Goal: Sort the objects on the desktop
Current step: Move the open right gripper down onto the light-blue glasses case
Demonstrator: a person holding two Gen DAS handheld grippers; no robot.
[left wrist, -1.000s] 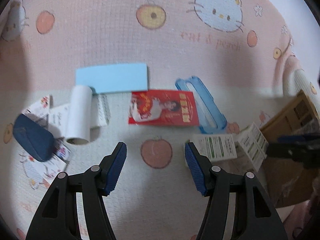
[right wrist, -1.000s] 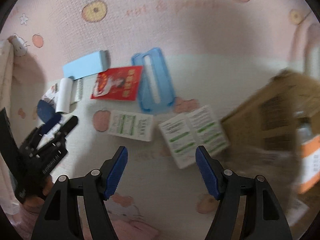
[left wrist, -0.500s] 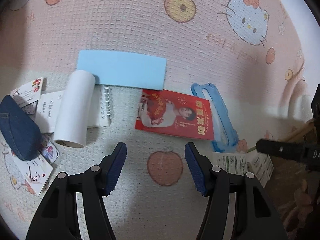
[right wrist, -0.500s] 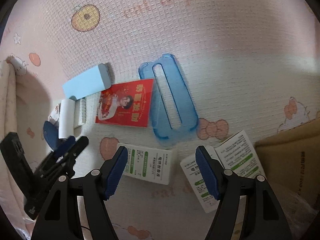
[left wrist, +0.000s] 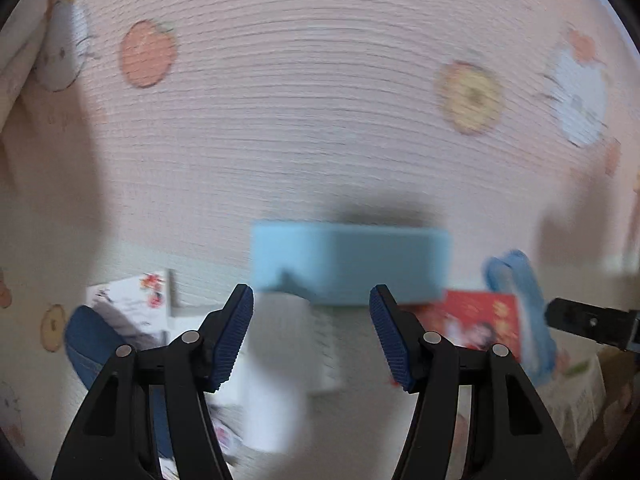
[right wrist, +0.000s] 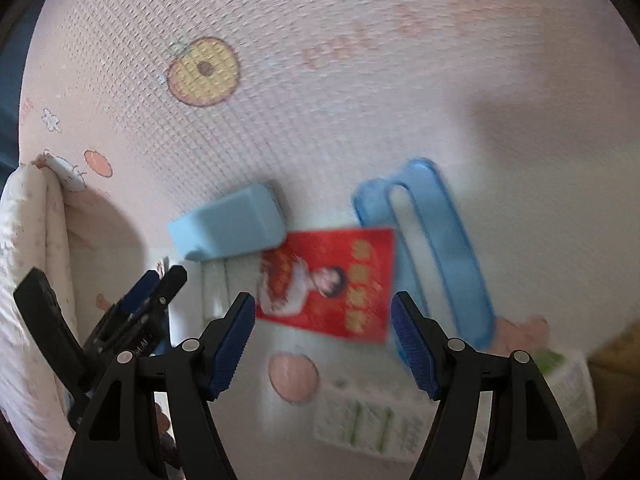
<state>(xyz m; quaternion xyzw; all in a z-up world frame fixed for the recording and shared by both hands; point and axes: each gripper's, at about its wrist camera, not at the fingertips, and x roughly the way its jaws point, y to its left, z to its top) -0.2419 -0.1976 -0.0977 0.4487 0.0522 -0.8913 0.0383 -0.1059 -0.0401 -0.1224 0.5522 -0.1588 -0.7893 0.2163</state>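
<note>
1. Red packet (right wrist: 326, 286): row of yellow characters along one edge beside a printed portrait, too blurred to read.
2. Pink patterned cloth (right wrist: 360, 112): faint reddish lettering near the top right, smeared, not legible.
3. White box with green print (right wrist: 370, 426): green bars and lines of text, unreadable.
4. Left gripper (right wrist: 138, 308) body in the right wrist view: small white lettering, too small to make out.
5. Left wrist view: motion blur throughout, nothing legible.
</note>
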